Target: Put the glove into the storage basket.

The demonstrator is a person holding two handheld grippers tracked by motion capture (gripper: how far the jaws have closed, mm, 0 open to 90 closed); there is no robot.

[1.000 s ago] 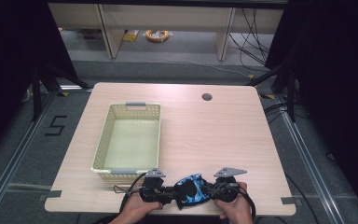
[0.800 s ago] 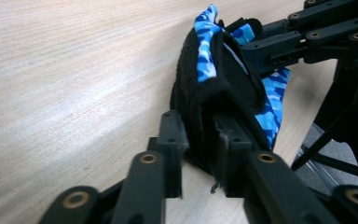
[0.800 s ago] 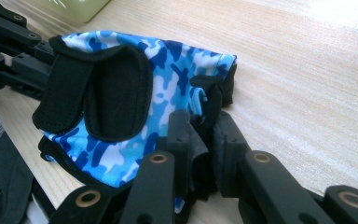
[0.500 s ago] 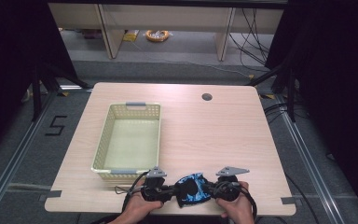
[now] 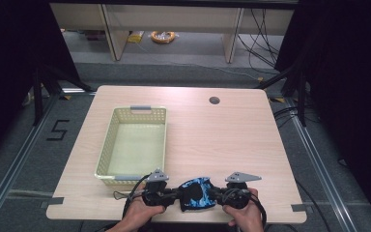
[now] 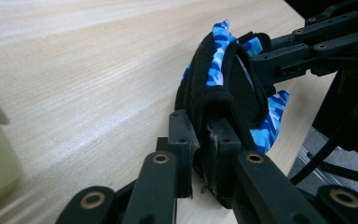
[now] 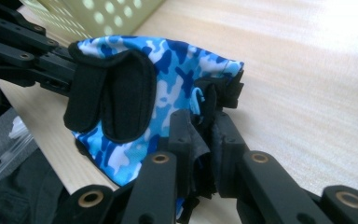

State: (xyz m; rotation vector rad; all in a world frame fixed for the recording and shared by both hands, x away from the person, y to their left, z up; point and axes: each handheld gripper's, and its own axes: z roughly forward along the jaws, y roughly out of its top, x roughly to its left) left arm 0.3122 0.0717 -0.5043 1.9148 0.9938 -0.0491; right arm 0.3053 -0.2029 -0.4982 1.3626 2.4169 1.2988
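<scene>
A blue camouflage glove (image 5: 198, 193) with black trim hangs between my two grippers at the table's near edge. My left gripper (image 5: 178, 195) is shut on the glove's left end. In the left gripper view its jaws (image 6: 204, 135) pinch the black cuff edge of the glove (image 6: 223, 79), and the right gripper (image 6: 307, 42) shows beyond it. My right gripper (image 5: 215, 195) is shut on the right end. In the right gripper view its jaws (image 7: 205, 130) clamp the fabric of the glove (image 7: 177, 74), whose black strap faces the camera. The left gripper (image 7: 28, 56) shows at upper left there.
A pale yellow mesh basket (image 5: 107, 145) stands on the left half of the wooden table (image 5: 222, 140), just beyond my left hand. A round cable hole (image 5: 214, 100) lies near the far edge. The right half of the table is bare wood.
</scene>
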